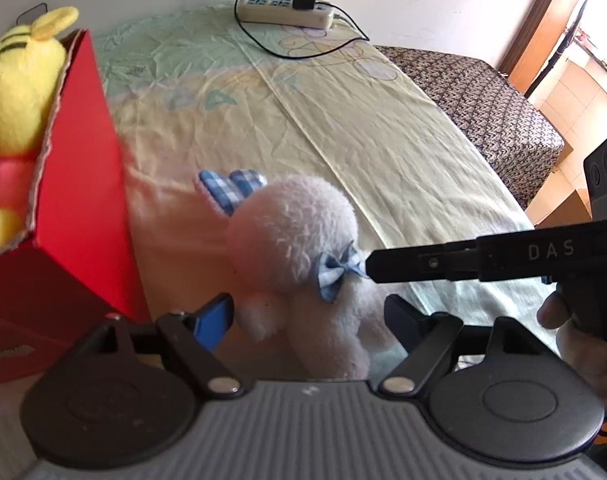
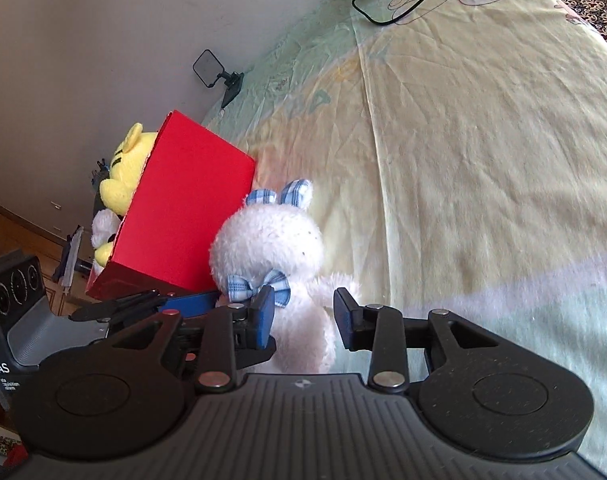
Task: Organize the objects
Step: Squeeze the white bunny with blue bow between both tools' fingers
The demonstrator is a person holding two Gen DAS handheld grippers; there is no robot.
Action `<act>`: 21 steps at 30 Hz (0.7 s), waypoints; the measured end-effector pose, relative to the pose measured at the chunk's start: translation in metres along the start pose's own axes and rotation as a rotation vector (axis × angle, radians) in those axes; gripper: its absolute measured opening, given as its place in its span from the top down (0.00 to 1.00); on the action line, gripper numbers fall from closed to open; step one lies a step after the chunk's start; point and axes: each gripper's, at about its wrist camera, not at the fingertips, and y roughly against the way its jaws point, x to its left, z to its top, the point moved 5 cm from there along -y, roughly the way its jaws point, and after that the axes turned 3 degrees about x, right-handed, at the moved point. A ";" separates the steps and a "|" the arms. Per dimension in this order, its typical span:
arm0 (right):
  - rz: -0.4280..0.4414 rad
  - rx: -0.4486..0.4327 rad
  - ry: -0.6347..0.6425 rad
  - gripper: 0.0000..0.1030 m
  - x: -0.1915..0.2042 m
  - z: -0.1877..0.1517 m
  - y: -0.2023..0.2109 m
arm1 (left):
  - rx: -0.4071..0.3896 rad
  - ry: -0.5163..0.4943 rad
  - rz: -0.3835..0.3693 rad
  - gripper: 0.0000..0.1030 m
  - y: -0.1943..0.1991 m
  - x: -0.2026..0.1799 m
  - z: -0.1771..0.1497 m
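Note:
A white plush bunny [image 1: 299, 240] with blue checked ears and a blue bow sits upright on the pale sheet, right beside the red box [image 1: 83, 184]. My left gripper [image 1: 309, 320] is open, its fingers flanking the bunny's lower body without squeezing it. From the right, one finger [image 1: 407, 266] of the right gripper reaches the bow. In the right wrist view, my right gripper [image 2: 303, 314] straddles the bunny [image 2: 269, 240] just below the bow, and the fur looks uncompressed. A yellow plush bear [image 2: 123, 176] and another white toy lie in the box [image 2: 183, 208].
A power strip [image 1: 287, 10] with a black charger and cables lies at the sheet's far end. A small black stand [image 2: 213, 70] sits by the wall. A dark patterned mattress [image 1: 483, 92] borders the sheet on the right. A hand [image 1: 575, 332] holds the right gripper.

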 end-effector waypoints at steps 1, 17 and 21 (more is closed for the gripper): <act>0.001 0.003 0.003 0.61 0.000 0.002 -0.005 | 0.005 0.004 0.007 0.20 -0.002 0.000 0.002; 0.071 0.054 -0.001 0.46 0.006 0.014 -0.037 | 0.058 0.051 0.074 0.14 -0.012 0.003 0.009; 0.110 0.076 -0.025 0.47 0.004 0.011 -0.037 | 0.066 0.048 0.079 0.13 -0.013 0.002 0.008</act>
